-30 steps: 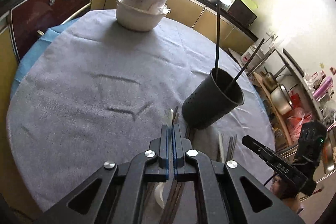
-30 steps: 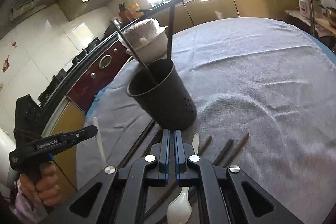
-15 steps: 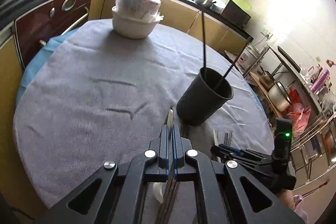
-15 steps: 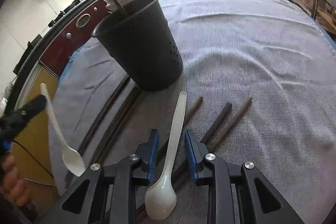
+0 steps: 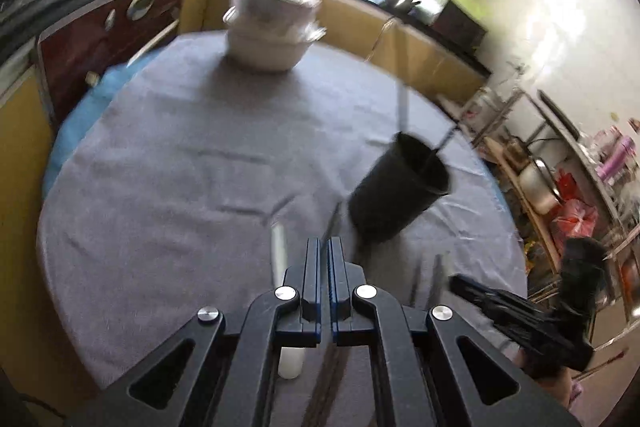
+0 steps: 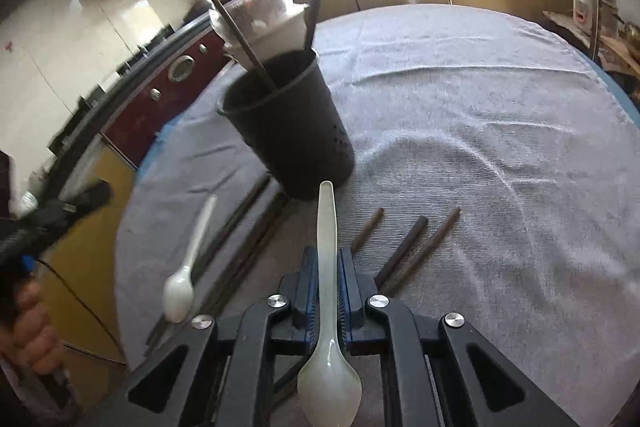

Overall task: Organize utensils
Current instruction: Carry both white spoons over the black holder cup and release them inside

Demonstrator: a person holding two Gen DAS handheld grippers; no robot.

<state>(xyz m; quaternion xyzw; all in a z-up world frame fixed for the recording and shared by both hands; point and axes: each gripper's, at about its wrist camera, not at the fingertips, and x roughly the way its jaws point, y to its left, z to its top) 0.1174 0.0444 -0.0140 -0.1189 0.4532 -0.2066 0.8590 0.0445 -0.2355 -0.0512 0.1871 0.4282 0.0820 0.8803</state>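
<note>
A black perforated holder (image 6: 296, 131) (image 5: 400, 195) stands on the grey cloth with two dark chopsticks in it. My right gripper (image 6: 329, 259) is closing, its pads against the handle of a white spoon (image 6: 328, 227); the spoon's bowl lies under the gripper body. My left gripper (image 5: 324, 247) is shut with nothing between its jaws. A second white spoon (image 5: 279, 243) (image 6: 188, 259) sits blurred just left of those jaws, apart from them. Loose dark chopsticks (image 6: 404, 247) lie on the cloth, with more to the left (image 6: 240, 227). Each gripper shows in the other's view (image 6: 106, 189) (image 5: 458, 281).
A white lidded bowl (image 5: 272, 39) stands at the far side of the round table (image 6: 480, 107). Kitchen cabinets ring the table, and a cluttered metal rack (image 5: 560, 167) stands past its right edge. A person's hand (image 6: 36, 327) holds the left gripper.
My right gripper opened, moved over the spoon on the cloth and closed around its handle. The other spoon, earlier between my left jaws, now sits outside them. The left view has blurred.
</note>
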